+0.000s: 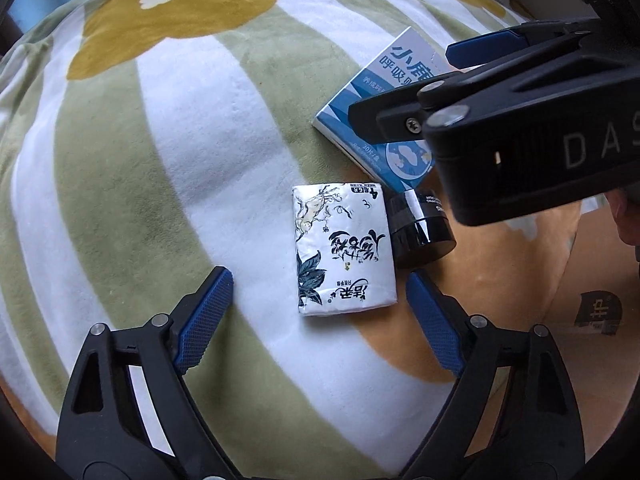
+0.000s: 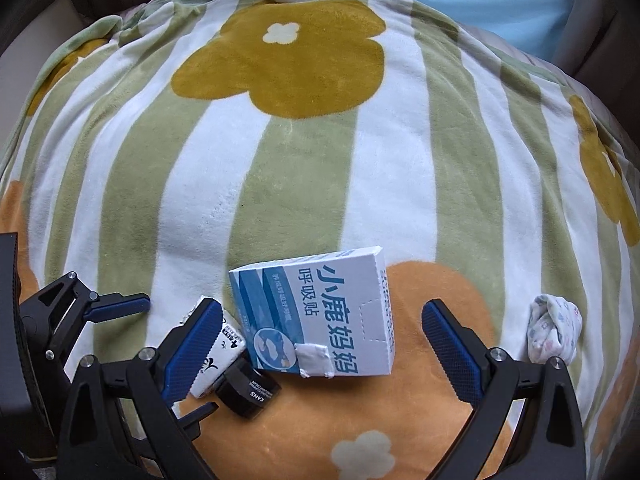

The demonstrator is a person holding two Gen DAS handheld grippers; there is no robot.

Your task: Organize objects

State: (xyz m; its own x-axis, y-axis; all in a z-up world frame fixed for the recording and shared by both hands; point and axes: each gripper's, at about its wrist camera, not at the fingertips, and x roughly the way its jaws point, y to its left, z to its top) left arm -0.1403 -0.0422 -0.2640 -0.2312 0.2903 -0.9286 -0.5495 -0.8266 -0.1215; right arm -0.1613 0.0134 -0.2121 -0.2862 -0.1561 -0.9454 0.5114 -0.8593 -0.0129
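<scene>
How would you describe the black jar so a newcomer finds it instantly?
Start at the striped blanket and find its orange flower patch. At that patch's edge lie a blue-and-white box and a white tissue pack; the jar sits tucked between them, the only small, round, glossy black item.

Soft, even daylight, no hard shadows on the striped blanket [image 2: 304,184]. Glare streak on the black jar [image 1: 420,224] beside the tissue pack [image 1: 344,248] (print stays sharp). Heavy fisheye bending and dark vignette toward the corners, blanket edges slightly soft.
</scene>
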